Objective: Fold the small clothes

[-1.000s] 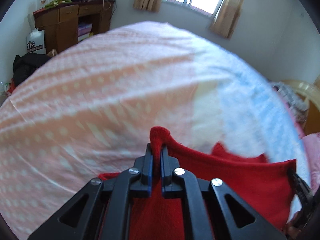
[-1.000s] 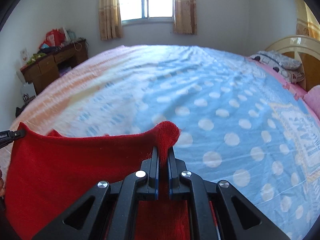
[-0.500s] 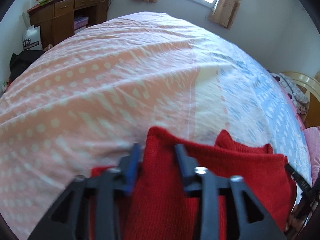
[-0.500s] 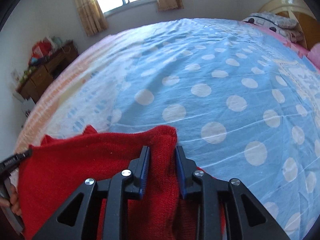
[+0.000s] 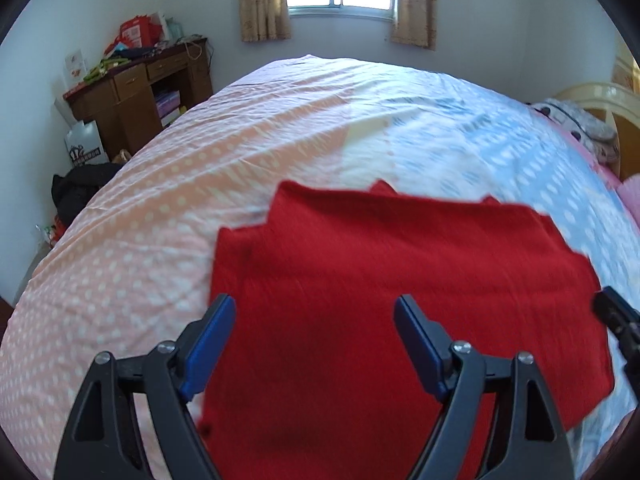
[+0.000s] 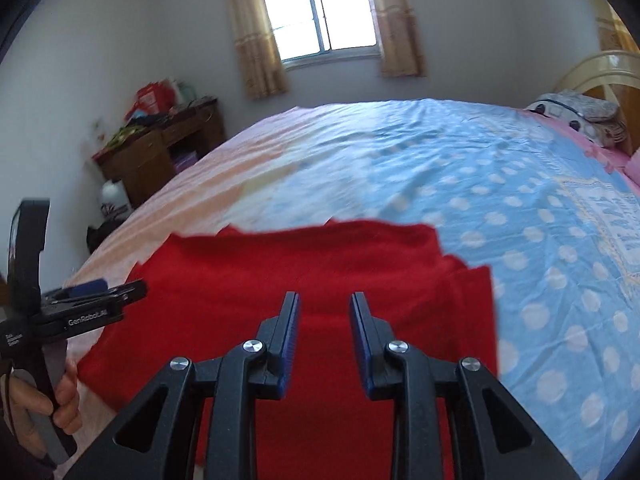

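A red knit garment (image 5: 400,264) lies folded and flat on the bed, its far edge jagged in two or three small peaks. My left gripper (image 5: 314,300) hovers over its near left part, jaws wide and still opening, nothing between the blue pads. My right gripper (image 6: 325,296) stands above the garment (image 6: 304,268) near its right side, jaws a small way apart and off the cloth. The left gripper's black frame (image 6: 80,316) shows at the left edge of the right wrist view, held by a hand (image 6: 36,404).
The bed sheet (image 5: 240,140) is peach on the left and blue with white dots (image 6: 500,184) on the right. A wooden desk (image 5: 140,84) with clutter stands by the far left wall. A pillow (image 6: 580,112) and headboard (image 6: 600,68) are at the right.
Both grippers let go of the garment's top corners and drew back and upward. The garment now lies flat on the bed. The left jaws spread wide, the right ones a little.
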